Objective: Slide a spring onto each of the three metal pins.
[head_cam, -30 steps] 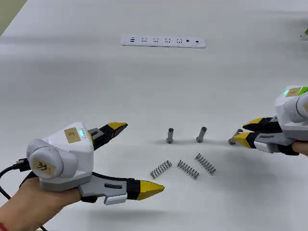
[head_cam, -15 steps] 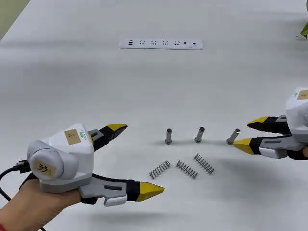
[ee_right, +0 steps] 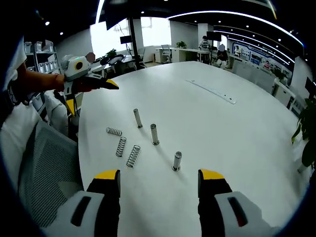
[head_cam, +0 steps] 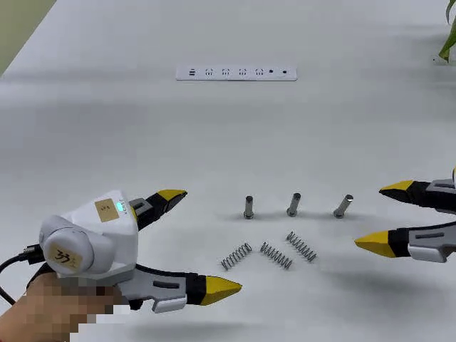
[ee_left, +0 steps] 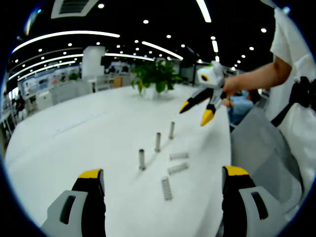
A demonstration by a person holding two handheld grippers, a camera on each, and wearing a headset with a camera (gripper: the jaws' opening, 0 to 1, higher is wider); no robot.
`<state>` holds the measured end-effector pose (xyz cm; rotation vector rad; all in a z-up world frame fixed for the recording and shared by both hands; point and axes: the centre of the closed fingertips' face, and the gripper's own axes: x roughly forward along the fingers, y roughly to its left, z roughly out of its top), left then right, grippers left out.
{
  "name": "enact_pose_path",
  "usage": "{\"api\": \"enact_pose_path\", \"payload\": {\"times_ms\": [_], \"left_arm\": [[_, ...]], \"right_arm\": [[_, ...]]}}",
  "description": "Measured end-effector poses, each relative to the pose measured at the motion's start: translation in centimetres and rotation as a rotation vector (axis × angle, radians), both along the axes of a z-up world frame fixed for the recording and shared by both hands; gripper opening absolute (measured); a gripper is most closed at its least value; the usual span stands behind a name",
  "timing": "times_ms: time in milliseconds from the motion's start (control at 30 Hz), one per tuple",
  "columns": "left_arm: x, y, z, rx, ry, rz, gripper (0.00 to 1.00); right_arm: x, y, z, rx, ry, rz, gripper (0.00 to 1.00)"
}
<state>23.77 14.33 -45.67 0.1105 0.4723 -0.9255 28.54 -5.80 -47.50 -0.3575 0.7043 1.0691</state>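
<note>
Nearest, left gripper (head_cam: pixel 204 240) and right gripper (head_cam: pixel 372 216), jaws spread wide and empty, flank three springs (head_cam: pixel 276 254) lying loose on the white table (head_cam: pixel 128 135). Just beyond stand three bare pins (head_cam: pixel 293 204); farthest, a power strip (head_cam: pixel 236 73).

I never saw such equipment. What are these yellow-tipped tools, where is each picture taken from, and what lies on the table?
A person holds a two-jaw gripper in each hand. One picture comes from a camera on the person's head; the two round ones come from cameras on the grippers. The left gripper and right gripper are open and hold nothing. On the table stand three metal pins, with three loose springs beside them and a power strip farther away.
</note>
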Motion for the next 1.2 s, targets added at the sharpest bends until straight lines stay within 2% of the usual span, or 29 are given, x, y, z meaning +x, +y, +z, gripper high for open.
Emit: {"api": "enact_pose_path", "payload": {"times_ms": [567, 767, 833, 900, 967, 1000, 1067, 1133, 1167, 1200], "left_arm": [[0.1, 0.2, -0.2, 0.032, 0.008, -0.003, 1.00], [0.3, 0.5, -0.6, 0.067, 0.016, -0.006, 1.00], [0.2, 0.6, -0.9, 0.093, 0.028, -0.016, 0.96], [0.1, 0.5, -1.3, 0.128, 0.024, -0.032, 0.95], [0.0, 0.5, -1.9, 0.160, 0.047, -0.041, 0.92], [-0.1, 0.6, -2.4, 0.182, 0.072, -0.039, 0.89], [0.0, 0.4, -2.8, 0.196, 0.078, -0.041, 0.87], [-0.3, 0.5, -3.8, 0.240, 0.134, -0.034, 0.84], [-0.3, 0.6, -4.1, 0.258, 0.147, -0.032, 0.81], [-0.1, 0.2, -4.2, 0.256, 0.134, -0.040, 0.78]], "right_arm": [[-2.9, -1.0, 0.8, 0.111, -0.012, 0.102, 0.92], [-3.8, -1.6, 0.5, 0.119, -0.007, 0.124, 0.95], [-4.0, -1.8, 0.5, 0.121, -0.007, 0.125, 0.95], [-4.0, -2.0, 0.3, 0.115, -0.008, 0.126, 0.95], [-3.9, -2.3, 0.1, 0.108, -0.017, 0.123, 0.94], [-3.9, -2.4, 0.2, 0.114, -0.015, 0.117, 0.94], [-3.9, -2.4, 0.2, 0.121, -0.015, 0.115, 0.94], [-3.9, -2.5, 0.2, 0.121, -0.017, 0.116, 0.94], [-3.9, -2.5, 0.2, 0.123, -0.016, 0.116, 0.94], [-3.9, -2.5, 0.2, 0.125, -0.017, 0.115, 0.94]]}}
